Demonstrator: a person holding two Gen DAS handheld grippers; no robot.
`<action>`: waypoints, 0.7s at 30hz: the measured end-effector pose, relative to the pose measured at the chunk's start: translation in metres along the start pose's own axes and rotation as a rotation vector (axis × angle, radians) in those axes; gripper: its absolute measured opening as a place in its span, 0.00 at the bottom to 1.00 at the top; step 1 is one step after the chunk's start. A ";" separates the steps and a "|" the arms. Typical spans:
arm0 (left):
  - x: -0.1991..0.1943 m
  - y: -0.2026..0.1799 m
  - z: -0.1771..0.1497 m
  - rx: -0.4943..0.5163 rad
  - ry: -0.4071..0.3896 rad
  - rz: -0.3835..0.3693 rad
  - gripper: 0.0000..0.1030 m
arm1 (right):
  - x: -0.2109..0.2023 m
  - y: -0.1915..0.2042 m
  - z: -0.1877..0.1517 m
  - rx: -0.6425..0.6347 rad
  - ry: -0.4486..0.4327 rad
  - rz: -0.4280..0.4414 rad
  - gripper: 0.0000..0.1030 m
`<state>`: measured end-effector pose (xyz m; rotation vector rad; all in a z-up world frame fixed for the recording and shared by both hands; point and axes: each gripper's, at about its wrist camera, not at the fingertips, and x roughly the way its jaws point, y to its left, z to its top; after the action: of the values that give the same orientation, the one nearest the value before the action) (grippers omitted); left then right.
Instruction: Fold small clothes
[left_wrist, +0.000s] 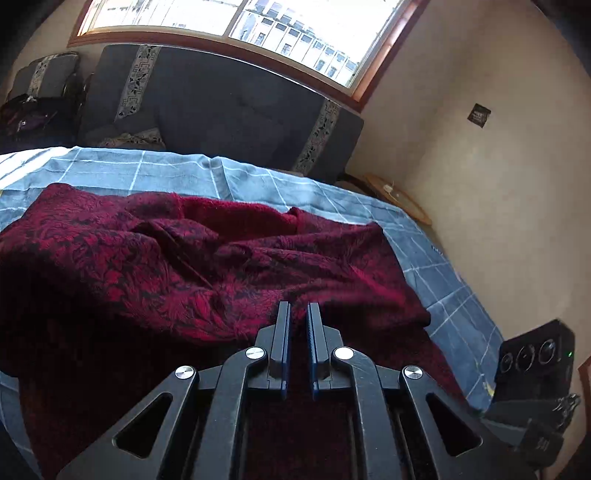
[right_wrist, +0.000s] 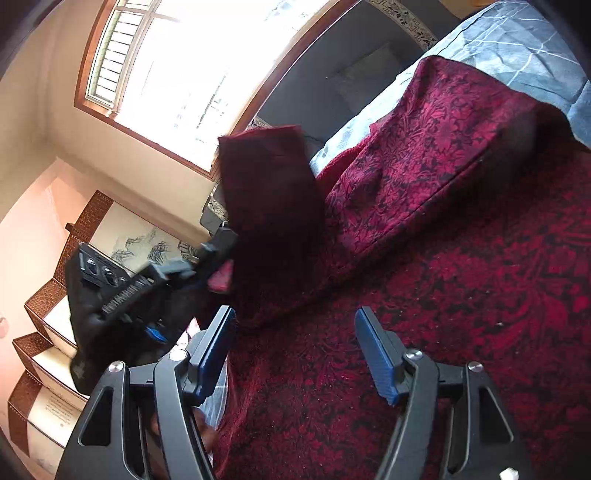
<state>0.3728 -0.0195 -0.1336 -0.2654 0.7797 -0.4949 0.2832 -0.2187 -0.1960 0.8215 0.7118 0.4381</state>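
A dark red garment with a black leaf pattern (left_wrist: 192, 266) lies crumpled on a blue checked sheet (left_wrist: 258, 181). My left gripper (left_wrist: 298, 310) hovers over its near edge with the jaws almost together and nothing clearly between them. In the right wrist view the same garment (right_wrist: 461, 258) fills the frame. My right gripper (right_wrist: 295, 317) is open just above it, empty. The left gripper (right_wrist: 207, 258) shows there at left, blurred, holding up a flap of the red cloth (right_wrist: 269, 192).
A dark grey sofa (left_wrist: 229, 99) stands behind the bed under a bright window (left_wrist: 236, 18). A black camera device (left_wrist: 535, 354) sits at the bed's right edge. Woven trays (right_wrist: 48, 302) and a beige wall lie to the left in the right wrist view.
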 end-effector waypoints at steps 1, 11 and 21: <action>0.003 -0.006 -0.005 0.022 0.016 0.024 0.10 | -0.004 0.000 0.004 -0.012 -0.005 -0.014 0.64; -0.044 0.049 -0.037 -0.180 -0.224 0.083 0.78 | -0.015 -0.003 0.072 -0.099 -0.028 -0.149 0.64; -0.047 0.065 -0.035 -0.264 -0.265 0.127 0.78 | 0.064 -0.011 0.087 -0.217 0.242 -0.309 0.37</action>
<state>0.3398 0.0586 -0.1552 -0.5121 0.5973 -0.2298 0.3914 -0.2307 -0.1887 0.4476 0.9801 0.3304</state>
